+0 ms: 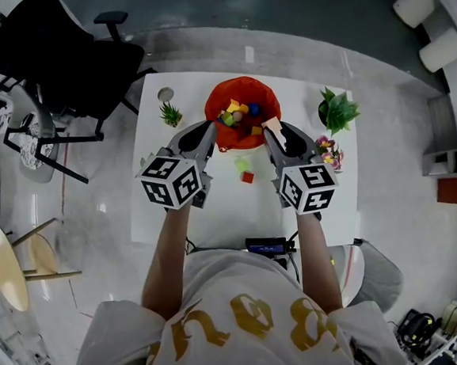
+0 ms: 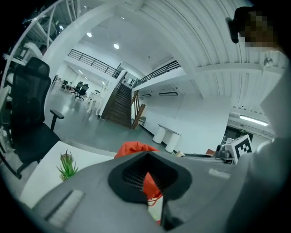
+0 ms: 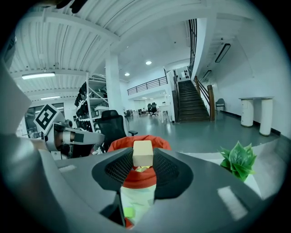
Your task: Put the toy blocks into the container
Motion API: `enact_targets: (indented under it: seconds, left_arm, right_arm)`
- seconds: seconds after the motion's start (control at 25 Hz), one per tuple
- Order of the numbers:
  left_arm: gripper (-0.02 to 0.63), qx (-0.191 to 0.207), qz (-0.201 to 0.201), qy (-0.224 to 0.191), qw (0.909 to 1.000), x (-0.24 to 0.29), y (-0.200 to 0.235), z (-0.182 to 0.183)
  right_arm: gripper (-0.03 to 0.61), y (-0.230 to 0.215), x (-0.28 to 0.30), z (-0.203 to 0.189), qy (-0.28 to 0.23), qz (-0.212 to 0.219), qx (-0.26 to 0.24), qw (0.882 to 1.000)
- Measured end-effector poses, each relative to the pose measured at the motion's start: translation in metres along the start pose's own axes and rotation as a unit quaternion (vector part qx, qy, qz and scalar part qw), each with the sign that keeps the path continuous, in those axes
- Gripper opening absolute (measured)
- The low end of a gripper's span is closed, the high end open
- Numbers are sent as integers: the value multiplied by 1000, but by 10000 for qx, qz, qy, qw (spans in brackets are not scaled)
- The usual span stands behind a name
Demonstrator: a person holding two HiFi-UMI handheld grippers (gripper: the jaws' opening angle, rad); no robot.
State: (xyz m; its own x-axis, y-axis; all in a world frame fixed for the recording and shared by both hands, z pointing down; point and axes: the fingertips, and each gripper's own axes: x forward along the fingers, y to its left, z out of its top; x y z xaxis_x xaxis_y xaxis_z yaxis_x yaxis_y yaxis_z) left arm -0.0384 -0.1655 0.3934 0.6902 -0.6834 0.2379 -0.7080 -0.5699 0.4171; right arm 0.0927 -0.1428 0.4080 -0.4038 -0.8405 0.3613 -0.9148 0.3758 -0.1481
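Note:
A red container (image 1: 240, 85) stands at the far middle of the white table (image 1: 215, 211), with several coloured blocks inside. My right gripper (image 1: 271, 126) is shut on a beige block (image 1: 272, 123) at the container's near right rim. In the right gripper view that beige block (image 3: 142, 153) sits between the fingertips, with the container (image 3: 136, 179) just beyond. My left gripper (image 1: 207, 132) hovers at the near left rim; its jaws look shut with nothing in them (image 2: 146, 157). A green block (image 1: 242, 165) and a red block (image 1: 248, 177) lie on the table between the grippers.
A small spiky plant (image 1: 171, 113) and a cup (image 1: 165, 94) stand left of the container. A leafy plant (image 1: 336, 111) and flowers (image 1: 329, 151) stand to the right. A black device (image 1: 266, 246) sits at the near table edge. A black office chair (image 1: 67, 65) is far left.

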Motion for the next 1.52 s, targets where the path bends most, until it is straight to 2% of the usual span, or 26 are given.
enact_targets:
  seconds: [0.24, 0.56, 0.96, 1.52]
  left_arm:
    - [2, -63, -28, -25, 10000, 9, 6, -1]
    - [2, -136, -14, -9, 9999, 16, 16, -5]
    - [2, 20, -31, 26, 10000, 20, 14, -12]
    - [2, 17, 76, 79, 9999, 16, 13, -18]
  right_arm:
    - [166, -5, 14, -4, 155, -52, -177, 9997]
    - [166, -7, 25, -5, 336, -200, -835, 9957]
    - [166, -3, 29, -13, 403, -210, -858, 9953]
    - [161, -4, 23, -10, 301, -274, -855, 9955]
